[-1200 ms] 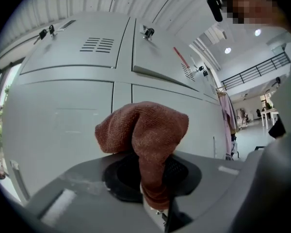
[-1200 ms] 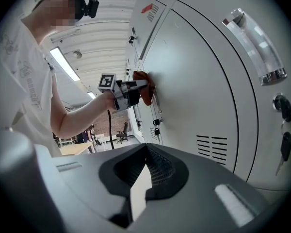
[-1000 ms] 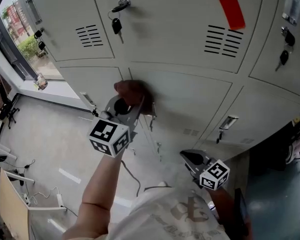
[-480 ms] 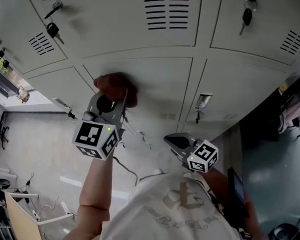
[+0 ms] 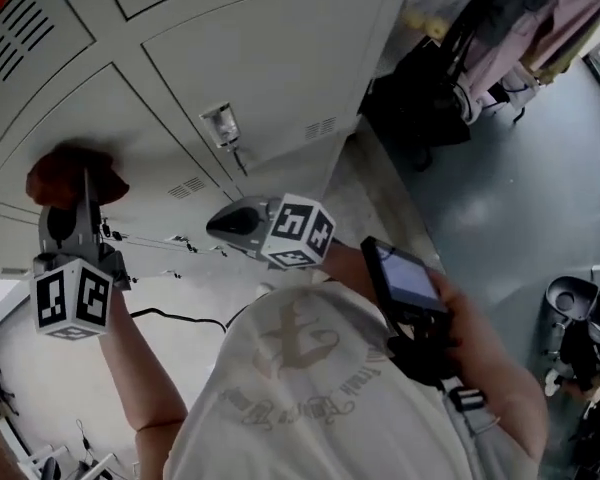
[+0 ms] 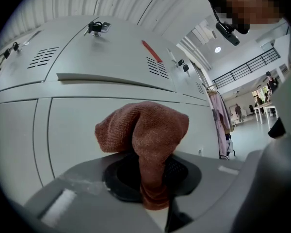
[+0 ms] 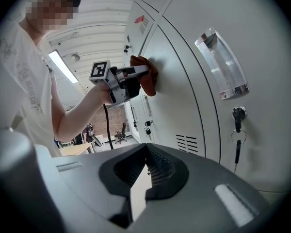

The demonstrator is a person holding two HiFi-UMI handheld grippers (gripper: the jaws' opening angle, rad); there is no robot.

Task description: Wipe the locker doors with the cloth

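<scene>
Here, left tool [image 6: 153, 178] clamps bunched rust-brown cloth [image 6: 150, 125] against locker door [image 6: 77, 130]; right tool [image 7: 146, 170] closed.

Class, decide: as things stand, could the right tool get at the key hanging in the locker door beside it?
Probably yes: the right tool is empty, jaws shut, and nothing stands between it and the key. It would have to open first.
</scene>
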